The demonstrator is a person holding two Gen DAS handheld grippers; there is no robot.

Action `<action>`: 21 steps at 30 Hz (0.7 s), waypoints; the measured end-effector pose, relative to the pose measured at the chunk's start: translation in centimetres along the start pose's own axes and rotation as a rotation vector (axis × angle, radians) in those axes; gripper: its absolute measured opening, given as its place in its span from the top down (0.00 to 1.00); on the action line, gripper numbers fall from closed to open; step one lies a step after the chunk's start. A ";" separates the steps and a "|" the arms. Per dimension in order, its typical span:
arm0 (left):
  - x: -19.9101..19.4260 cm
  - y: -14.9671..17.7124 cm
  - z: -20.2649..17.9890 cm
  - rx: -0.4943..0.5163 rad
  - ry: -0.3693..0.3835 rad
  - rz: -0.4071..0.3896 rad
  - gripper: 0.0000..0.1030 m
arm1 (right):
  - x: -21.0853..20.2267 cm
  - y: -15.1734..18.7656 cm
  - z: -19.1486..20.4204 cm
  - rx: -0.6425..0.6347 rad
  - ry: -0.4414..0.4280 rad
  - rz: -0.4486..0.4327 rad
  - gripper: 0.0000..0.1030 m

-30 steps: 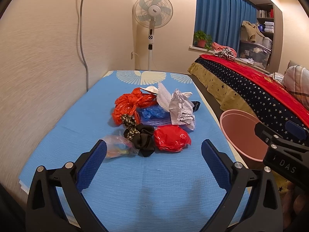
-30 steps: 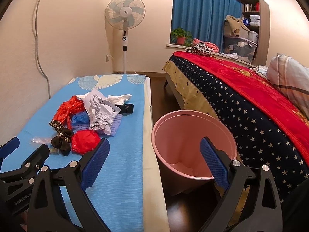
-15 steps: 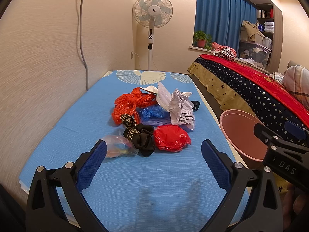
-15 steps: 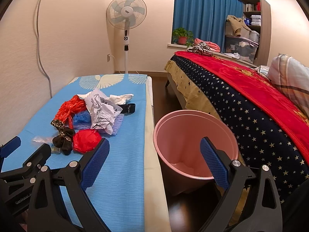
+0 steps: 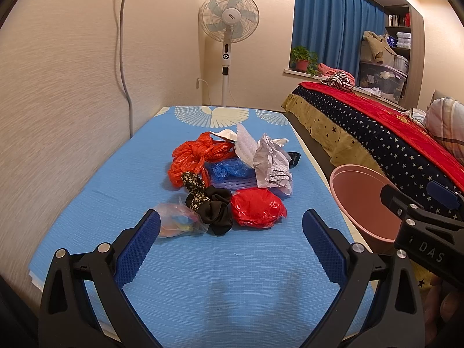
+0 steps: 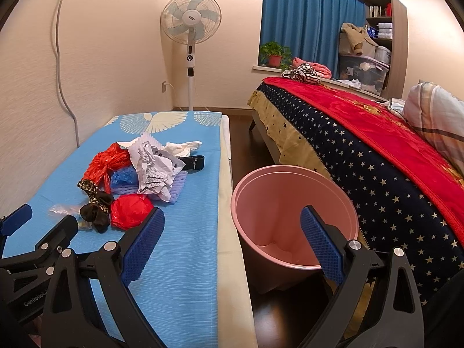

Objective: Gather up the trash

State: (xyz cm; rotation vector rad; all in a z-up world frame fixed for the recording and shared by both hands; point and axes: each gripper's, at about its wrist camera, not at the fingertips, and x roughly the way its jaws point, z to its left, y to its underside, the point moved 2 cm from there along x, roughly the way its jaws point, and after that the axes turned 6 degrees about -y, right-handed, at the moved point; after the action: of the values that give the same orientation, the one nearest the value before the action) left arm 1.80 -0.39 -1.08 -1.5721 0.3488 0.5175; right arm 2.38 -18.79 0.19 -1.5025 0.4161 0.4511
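Beside the trash pile (image 5: 232, 179), a pink bin (image 6: 293, 217).

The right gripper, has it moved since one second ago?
Yes, slightly. In the right wrist view the pink bin and fan drifted rightward, so the right gripper turned or shifted slightly left.

A woven, matt blue cloth (image 5: 203, 275) covers the bench. On it lie a glossy, crinkled red plastic bag (image 5: 256, 207), crumpled white paper (image 5: 271, 163), and a soft black fabric scrunchie (image 5: 216, 210). The pink bin (image 6: 293, 200) looks like smooth, matt plastic.
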 end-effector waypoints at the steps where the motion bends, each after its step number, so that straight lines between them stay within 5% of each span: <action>1: 0.0 0.0 0.0 -0.001 0.000 0.000 0.08 | 0.0 0.0 0.0 0.000 0.000 0.000 0.10; 13: -0.1 0.0 -0.1 -0.006 0.003 0.005 0.08 | 0.4 0.1 0.3 0.007 -0.020 0.015 0.17; 21: 0.7 0.1 0.4 -0.028 0.007 0.043 0.34 | 1.8 0.4 0.5 0.027 -0.089 0.060 0.34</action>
State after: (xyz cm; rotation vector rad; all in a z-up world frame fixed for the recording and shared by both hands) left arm 2.29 0.04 -1.59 -1.5970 0.3828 0.5524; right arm 3.72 -18.22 -1.11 -1.4412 0.3965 0.5554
